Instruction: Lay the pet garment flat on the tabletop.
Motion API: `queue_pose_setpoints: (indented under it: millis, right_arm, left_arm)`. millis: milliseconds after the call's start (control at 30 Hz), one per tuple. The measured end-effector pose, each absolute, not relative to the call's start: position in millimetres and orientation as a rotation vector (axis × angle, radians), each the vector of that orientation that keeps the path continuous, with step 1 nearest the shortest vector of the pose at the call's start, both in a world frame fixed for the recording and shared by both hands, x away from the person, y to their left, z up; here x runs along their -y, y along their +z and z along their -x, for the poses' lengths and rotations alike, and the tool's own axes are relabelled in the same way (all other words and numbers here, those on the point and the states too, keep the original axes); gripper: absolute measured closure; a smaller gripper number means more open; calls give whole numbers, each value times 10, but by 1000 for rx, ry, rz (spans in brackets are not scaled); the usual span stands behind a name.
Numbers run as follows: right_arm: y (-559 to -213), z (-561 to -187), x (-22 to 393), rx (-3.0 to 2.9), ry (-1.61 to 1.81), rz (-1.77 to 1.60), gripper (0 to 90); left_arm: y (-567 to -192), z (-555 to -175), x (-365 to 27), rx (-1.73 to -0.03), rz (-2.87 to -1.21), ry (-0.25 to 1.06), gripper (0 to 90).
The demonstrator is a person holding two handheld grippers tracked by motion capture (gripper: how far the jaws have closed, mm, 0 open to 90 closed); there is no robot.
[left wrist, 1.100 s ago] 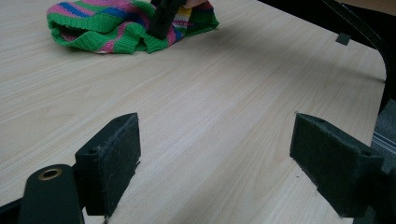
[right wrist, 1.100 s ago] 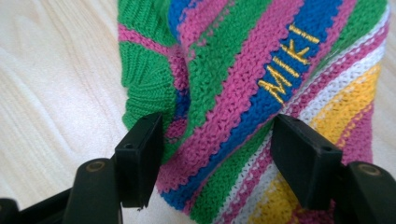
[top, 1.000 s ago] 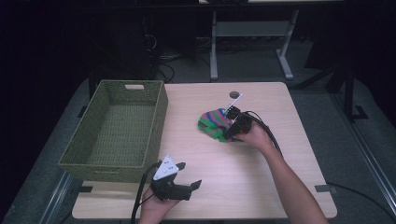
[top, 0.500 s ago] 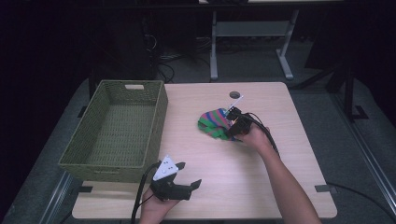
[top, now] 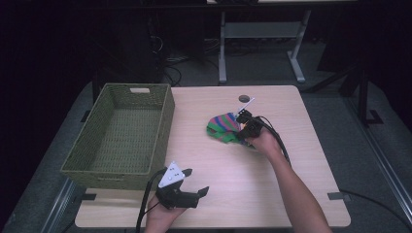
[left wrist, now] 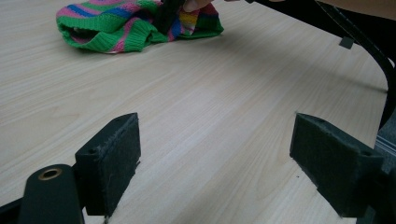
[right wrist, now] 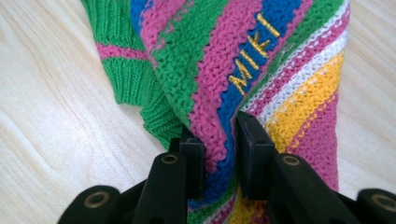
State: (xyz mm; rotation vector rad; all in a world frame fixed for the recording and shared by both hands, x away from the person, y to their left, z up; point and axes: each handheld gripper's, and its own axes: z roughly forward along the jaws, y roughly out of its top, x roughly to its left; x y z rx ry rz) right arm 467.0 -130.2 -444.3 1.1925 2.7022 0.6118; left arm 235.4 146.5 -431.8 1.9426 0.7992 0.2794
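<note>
Where the pale wooden counter [top: 228, 194] spreads across the middle of the high view, a woven green basket [top: 165, 121] stands on its left part, reaching from the upper left of the counter down toward its near edge. Right of the basket, well apart from it and a little above the centre of the frame, lies a striped knitted garment [top: 222, 127] in green, pink, blue and yellow, crumpled in a heap; in the right gripper view gold letters reading MIKI run along a blue stripe. The right tongs [top: 241, 127] come at it from the lower right, and their jaws have just been closing: that view shows both black pads pressed on a raised fold of the knit [right wrist: 219, 130]. The left tongs [top: 197, 182] sit at the lower left of the frame, near the basket's near corner and low over the bare wood, possibly resting on it; their jaws stand wide with nothing between them [left wrist: 215, 172], and the garment lies at the top left of that view [left wrist: 135, 23].
</note>
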Motion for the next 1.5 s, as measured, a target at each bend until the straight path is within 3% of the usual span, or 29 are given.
queue_pose_setpoints:
  millis: [1067,1500]
  right_arm:
    - [-3984,-4570,1609,-2681,927,-1243,766]
    - [-3743,-4315,1740,-2695,1019,-1151,764]
  left_arm:
    - [-4321,-2358,-1474,-803,-1938,278,159]
    - [-4318,-2354,-1480,-799,-1942,283,159]
